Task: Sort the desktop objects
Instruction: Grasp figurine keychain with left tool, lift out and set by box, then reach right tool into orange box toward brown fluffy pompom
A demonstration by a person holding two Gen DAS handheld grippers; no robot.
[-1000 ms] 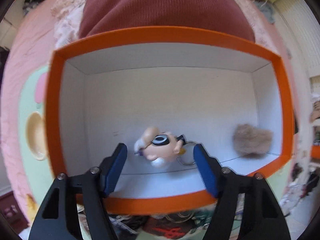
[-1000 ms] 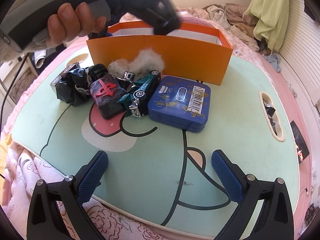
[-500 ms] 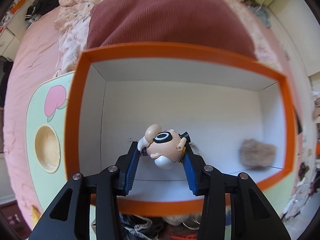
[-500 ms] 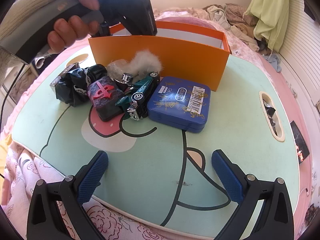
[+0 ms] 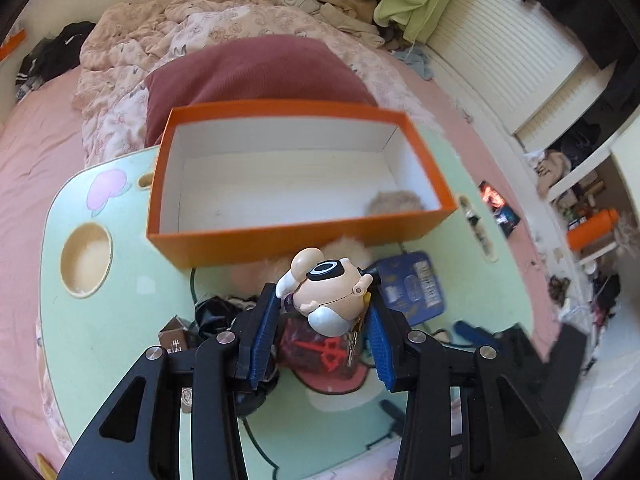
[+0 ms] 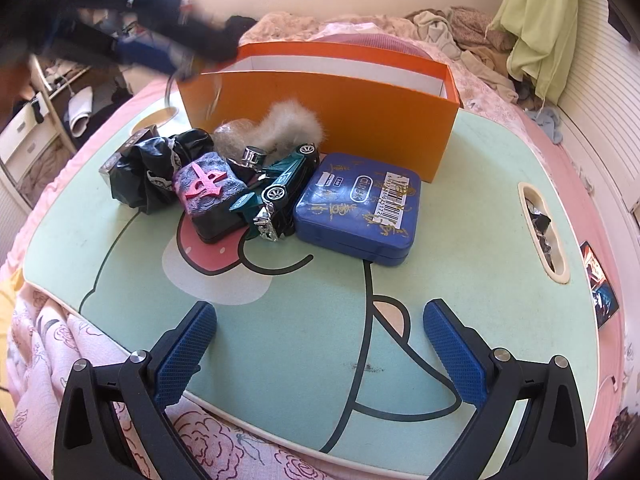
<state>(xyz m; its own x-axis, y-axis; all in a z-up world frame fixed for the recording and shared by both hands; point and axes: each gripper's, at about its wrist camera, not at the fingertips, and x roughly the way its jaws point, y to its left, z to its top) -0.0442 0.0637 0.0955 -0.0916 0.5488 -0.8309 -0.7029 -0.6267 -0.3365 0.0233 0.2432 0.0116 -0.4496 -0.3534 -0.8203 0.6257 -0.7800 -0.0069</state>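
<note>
My left gripper is shut on a small peach figurine keychain and holds it above the pile in front of the orange box. The box holds a beige fur ball. In the right wrist view the pile lies before the orange box: a black bag, a black case with a red mark, a green toy car, a fur tuft and a blue tin. My right gripper is open and empty over the near table edge. The left gripper shows blurred at the upper left.
The mint lap table has a round cup recess at its left and a slot with clips at its right. A maroon pillow and bedding lie behind the box. A floral quilt lies under the near edge.
My left gripper closed on the figurine inside the box, lifted it out and drew back toward the pile. The right gripper has not moved.
</note>
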